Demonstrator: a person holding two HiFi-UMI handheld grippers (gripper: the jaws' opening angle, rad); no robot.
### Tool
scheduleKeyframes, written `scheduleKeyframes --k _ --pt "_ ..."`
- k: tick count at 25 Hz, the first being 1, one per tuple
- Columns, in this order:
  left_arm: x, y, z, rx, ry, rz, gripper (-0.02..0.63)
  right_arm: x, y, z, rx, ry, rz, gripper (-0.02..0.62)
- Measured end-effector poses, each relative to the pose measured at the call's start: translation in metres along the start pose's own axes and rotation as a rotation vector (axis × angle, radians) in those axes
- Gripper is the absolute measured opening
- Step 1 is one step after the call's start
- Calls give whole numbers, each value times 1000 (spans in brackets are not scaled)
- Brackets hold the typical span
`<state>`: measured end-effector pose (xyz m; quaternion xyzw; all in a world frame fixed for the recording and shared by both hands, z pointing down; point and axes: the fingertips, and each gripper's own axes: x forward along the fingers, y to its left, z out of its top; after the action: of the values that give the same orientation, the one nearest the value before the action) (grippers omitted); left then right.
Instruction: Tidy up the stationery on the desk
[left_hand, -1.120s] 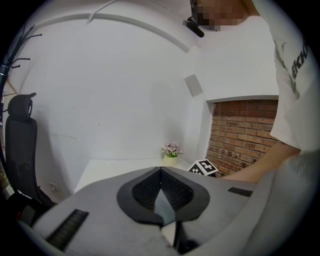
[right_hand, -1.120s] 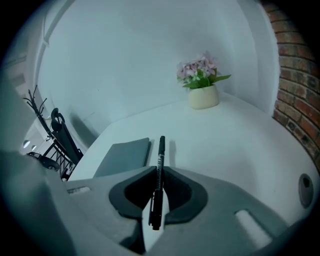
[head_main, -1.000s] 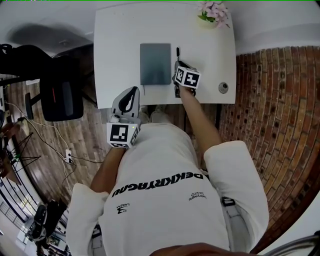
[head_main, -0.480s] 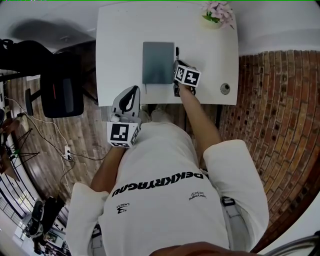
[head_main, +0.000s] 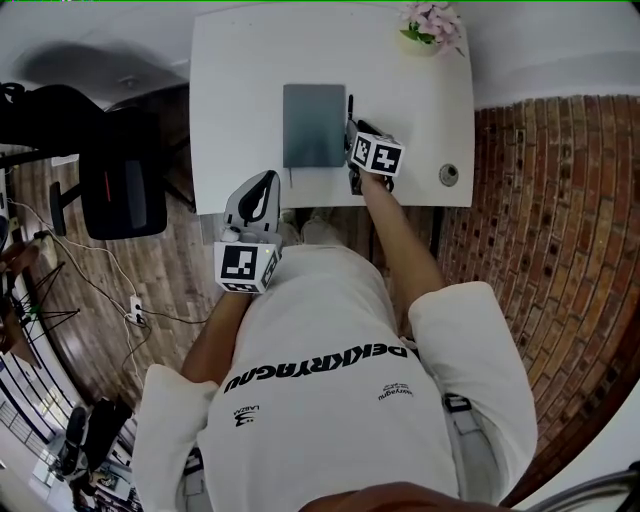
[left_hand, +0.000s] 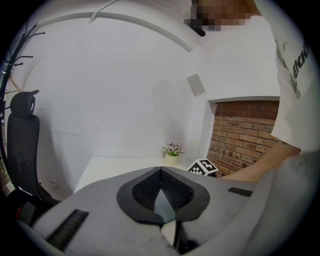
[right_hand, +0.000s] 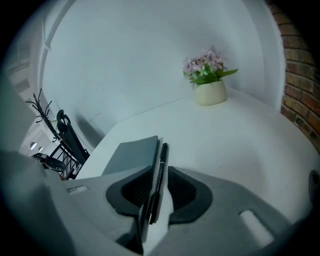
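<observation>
At the tabletop's (head_main: 240, 100) near edge, the right gripper's (right_hand: 161, 176) just-opened jaws flank a black pen (right_hand: 162, 152) beside a grey notebook (head_main: 313, 125); the left gripper's (left_hand: 161, 172) jaws meet, empty.

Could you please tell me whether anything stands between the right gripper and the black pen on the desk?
Nothing visible does. The slim black pen lies on the white desk right between the jaws of the right gripper, which have just been opening. The flat grey notebook lies close beside it.
</observation>
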<state>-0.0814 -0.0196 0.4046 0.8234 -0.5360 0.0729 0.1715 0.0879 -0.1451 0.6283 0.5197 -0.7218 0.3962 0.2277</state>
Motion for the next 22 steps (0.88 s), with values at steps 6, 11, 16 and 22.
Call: scheduleKeyframes --k 6,11,16,22 --pt "1 -4 1 7 -8 -16 -2 -39 10 26 -65 -107 23 89" --pt "2 -8 6 15 -17 -27 -2 -87 30 52 -95 -217 58 75" --pt "3 -14 12 29 -27 -43 -2 -133 55 66 -133 -317 86 64" --pt "4 -20 17 39 -40 -62 -2 -179 82 74 -174 -435 78 36"
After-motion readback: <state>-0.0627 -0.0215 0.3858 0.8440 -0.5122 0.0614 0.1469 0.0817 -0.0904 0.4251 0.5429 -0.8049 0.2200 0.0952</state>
